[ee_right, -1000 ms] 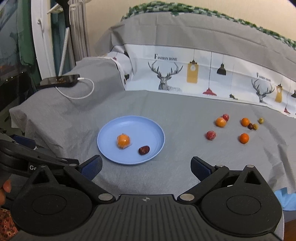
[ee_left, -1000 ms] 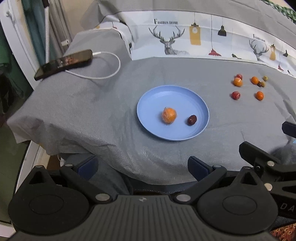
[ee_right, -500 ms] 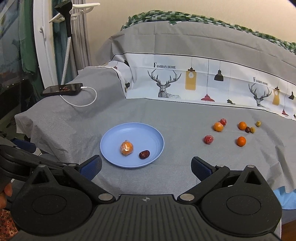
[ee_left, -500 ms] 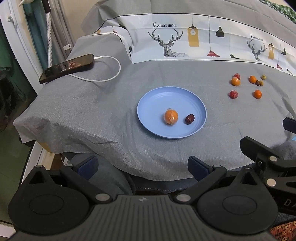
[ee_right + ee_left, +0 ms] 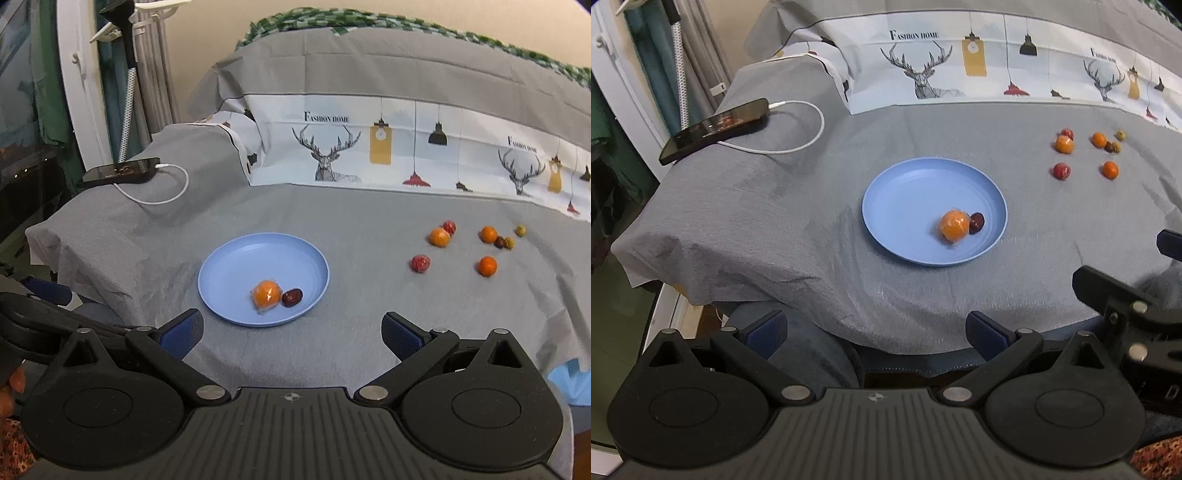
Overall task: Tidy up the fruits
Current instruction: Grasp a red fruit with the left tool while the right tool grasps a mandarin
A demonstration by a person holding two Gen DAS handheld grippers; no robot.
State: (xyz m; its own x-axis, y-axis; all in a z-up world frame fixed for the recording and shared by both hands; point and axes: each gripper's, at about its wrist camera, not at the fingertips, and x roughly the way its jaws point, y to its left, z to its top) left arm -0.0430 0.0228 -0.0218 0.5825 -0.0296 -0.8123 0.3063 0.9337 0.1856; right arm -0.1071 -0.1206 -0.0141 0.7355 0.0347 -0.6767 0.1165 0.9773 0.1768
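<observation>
Right wrist view showed both the right gripper and left gripper spread empty, short of the blue plate, loose fruits to its right likely to roll if nudged.

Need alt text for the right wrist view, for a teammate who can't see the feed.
A blue plate on a grey-covered table holds a wrapped orange fruit and a dark red date, with seven small fruits loose to its right. The open right gripper sits in the foreground, holding nothing. A charging phone lies far left.
</observation>
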